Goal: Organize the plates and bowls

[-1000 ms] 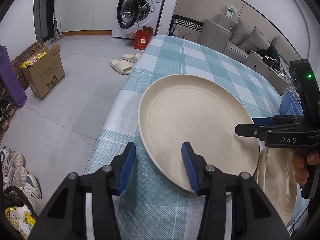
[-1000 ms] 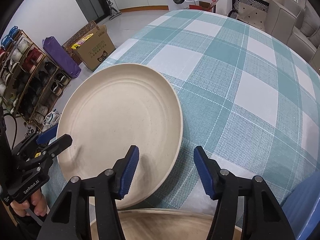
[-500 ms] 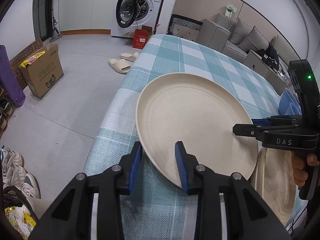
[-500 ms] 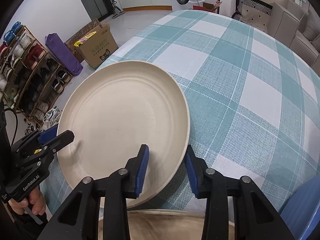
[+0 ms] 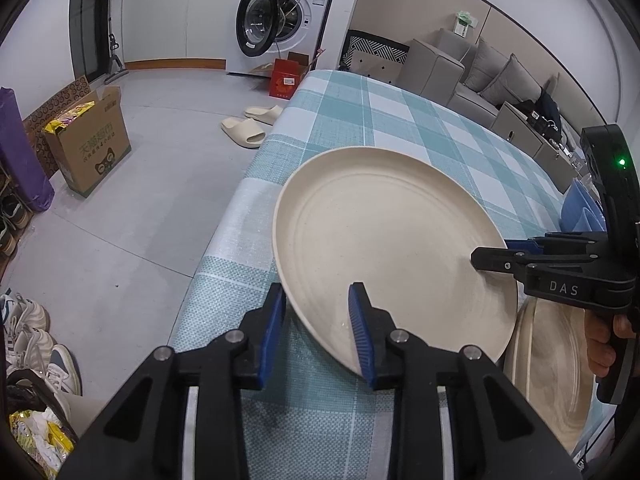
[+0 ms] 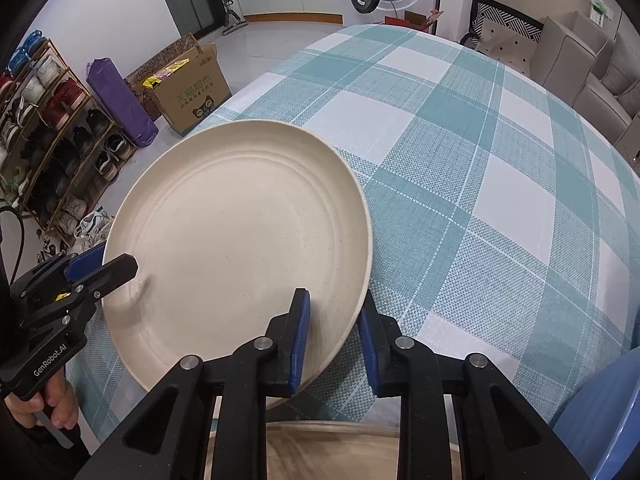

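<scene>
Left gripper: jaws just closing, now narrow and clamped on near-left rim of cream plate; one blue pad under the rim, one on the upper face. Plate extends forward and rightward from this claw, tilted, far edge higher than the held edge. No long axis: round, gripped at two rim points roughly across from each other.

Right gripper: jaws just closing, now pinched on the plate's near-right rim; plate runs forward and leftward from it. In left wrist view, right gripper bites the rim at plate's right side. Both claws on the plate, neither nearer; judged a two-handed lift, next move hinging on keeping both ends level.

Directly below the right claw: second plate, tan, flat on checked tablecloth; likely stacking target. To that claw's right: blue dish, partly cut off, kind unclear.

Count: cream plates one, tan plates one, blue pieces at least one. Bowls: none identified with certainty.
</scene>
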Demonstrator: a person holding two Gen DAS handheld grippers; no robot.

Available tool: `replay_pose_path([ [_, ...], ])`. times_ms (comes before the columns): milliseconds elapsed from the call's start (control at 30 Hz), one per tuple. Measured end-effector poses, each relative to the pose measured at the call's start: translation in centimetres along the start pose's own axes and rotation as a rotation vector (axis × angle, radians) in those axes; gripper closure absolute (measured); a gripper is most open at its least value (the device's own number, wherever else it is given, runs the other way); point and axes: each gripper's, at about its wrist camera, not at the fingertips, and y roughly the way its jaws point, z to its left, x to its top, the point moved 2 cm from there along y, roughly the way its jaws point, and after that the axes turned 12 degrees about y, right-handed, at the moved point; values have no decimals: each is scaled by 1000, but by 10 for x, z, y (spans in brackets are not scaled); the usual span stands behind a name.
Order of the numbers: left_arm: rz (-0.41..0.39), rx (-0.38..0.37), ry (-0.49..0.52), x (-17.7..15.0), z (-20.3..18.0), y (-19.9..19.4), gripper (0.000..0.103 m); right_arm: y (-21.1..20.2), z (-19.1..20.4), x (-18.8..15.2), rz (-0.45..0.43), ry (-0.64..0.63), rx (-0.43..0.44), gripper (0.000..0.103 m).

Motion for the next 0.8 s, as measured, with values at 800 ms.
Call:
replay_pose_path([
  [800,-24,22,-7,4,3,-8,72,-9,5,0,-34,-16,12,82],
])
